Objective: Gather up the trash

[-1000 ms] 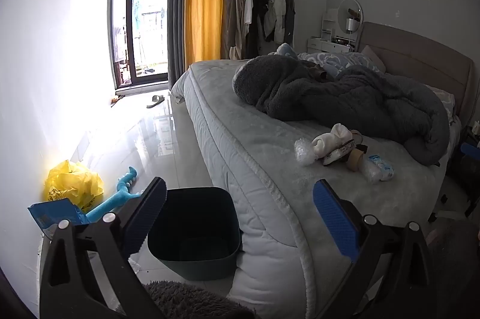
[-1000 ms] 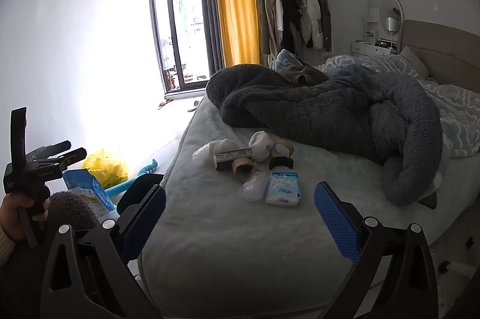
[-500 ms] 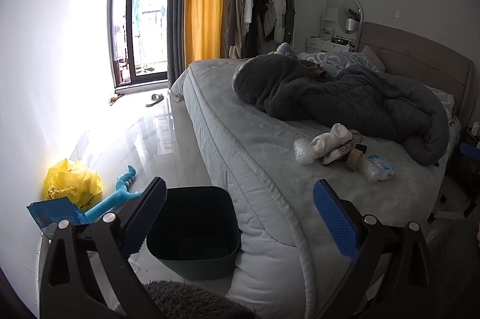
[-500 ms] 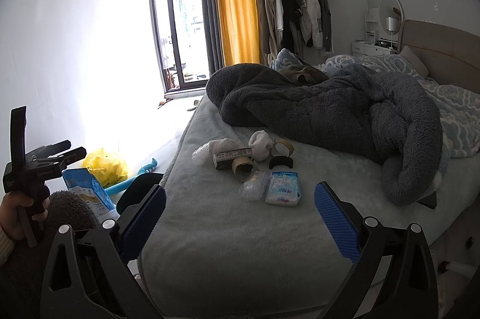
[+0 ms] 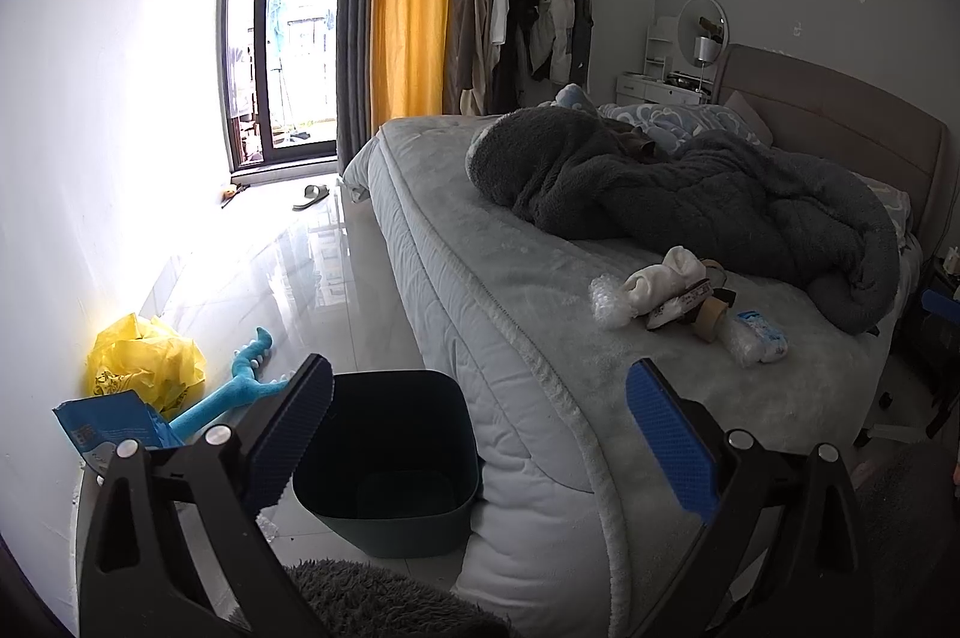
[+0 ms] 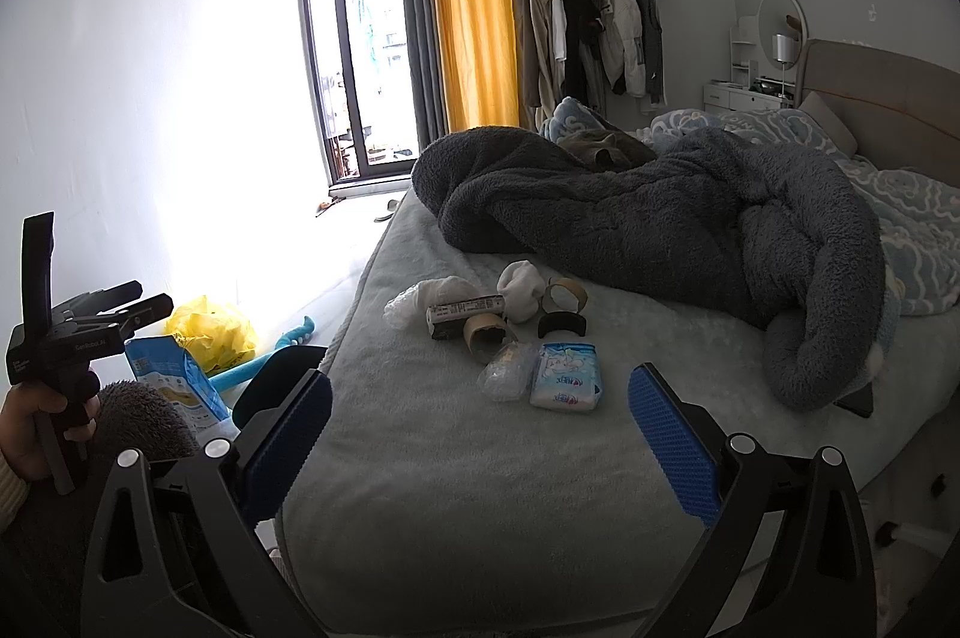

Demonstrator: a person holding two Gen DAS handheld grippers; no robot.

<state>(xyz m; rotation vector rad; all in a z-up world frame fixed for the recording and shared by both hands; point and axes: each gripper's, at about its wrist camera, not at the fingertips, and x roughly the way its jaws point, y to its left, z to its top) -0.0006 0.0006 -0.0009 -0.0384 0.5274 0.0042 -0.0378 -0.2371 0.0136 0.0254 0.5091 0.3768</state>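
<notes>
I've got both units idle. Left hand-held gripper [image 5: 477,437] is spread wide w/ nothing between the pads, aimed at the bed [image 5: 510,290] corner; right hand-held gripper [image 6: 480,434] also released, empty, over the mattress. Trash pile [image 6: 510,332] sits on the bed at approx 12 o'clock from the right unit, well apart from its pads: bubble wrap, white socks, cardboard tape rolls, a tissue pack [image 6: 565,375] nearest me. From the left cam the same pile is at 2 o'clock. Dark bin [image 5: 384,458] on the floor touching the mattress side, at 11 o'clock by the left pad. Yellow bag [image 5: 144,362] & blue toy at 9–10 o'clock by the wall.
</notes>
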